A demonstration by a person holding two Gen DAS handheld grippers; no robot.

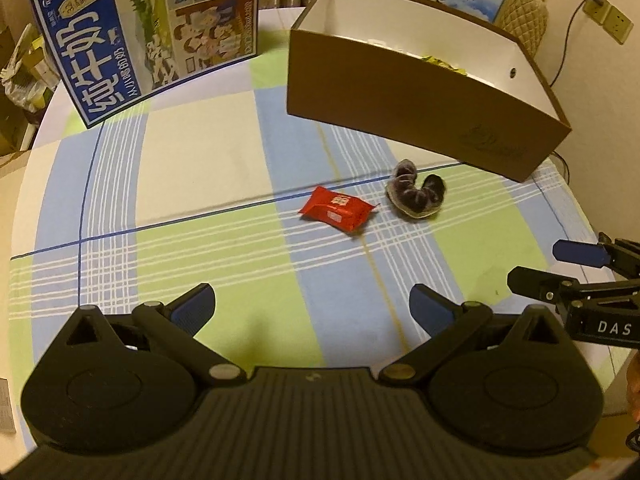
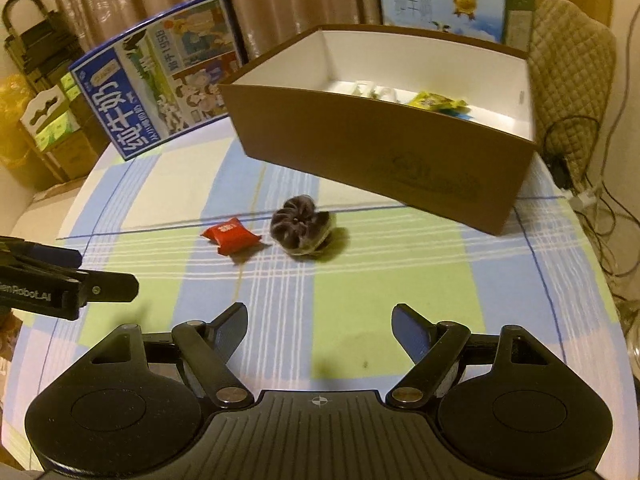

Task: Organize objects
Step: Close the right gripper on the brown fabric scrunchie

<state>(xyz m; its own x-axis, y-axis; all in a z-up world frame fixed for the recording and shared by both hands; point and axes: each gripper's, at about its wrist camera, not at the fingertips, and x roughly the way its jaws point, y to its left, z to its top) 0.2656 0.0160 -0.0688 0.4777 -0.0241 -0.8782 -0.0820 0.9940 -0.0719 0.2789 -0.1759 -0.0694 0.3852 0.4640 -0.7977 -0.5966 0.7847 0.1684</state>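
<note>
So both tools are spread wide with nothing in them, hovering over the near edge of the tabletop point(image 1: 224, 168): left tool point(image 1: 312, 304), right tool point(image 2: 318, 326). Red snack packet point(image 1: 338, 213) lies flat on the checkered cloth mid-table, its long axis running roughly left to right, slightly skewed, crimped ends pointing out sideways. Just beside it on the right, maybe touching, is a dark scrunchie point(image 2: 300, 227). Behind them sits an open brown box point(image 2: 360, 140) with a yellow packet point(image 2: 434, 102) inside. Milk carton point(image 1: 136, 32) stands back left.
</note>
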